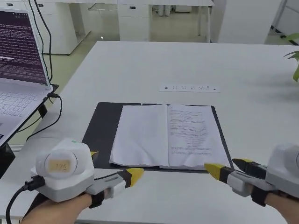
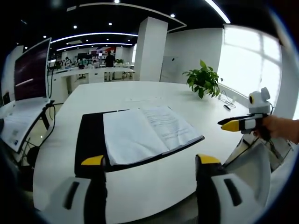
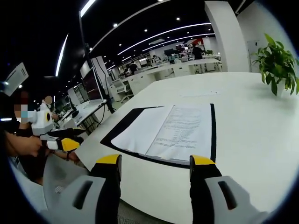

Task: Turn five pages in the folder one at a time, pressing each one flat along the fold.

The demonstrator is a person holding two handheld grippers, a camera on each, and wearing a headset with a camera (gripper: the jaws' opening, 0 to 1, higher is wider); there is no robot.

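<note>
Near the front edge of the white counter (image 1: 154, 65), the black folder (image 1: 100, 130) lies open, with a blank sheet (image 1: 140, 135) left of the fold (image 1: 167, 135) and a printed page (image 1: 191, 135) right of it. The left gripper (image 1: 114, 164) and right gripper (image 1: 229, 165) hover just off its front corners, jaws apart and empty. To my eye, the right one should nip only the top sheet's outer corner and carry it over; the left can then sweep down the fold.

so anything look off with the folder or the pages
Nothing stands out. The folder lies open and flat on the table, its pages neatly stacked, with no creases, tears or lifted corners visible.
</note>
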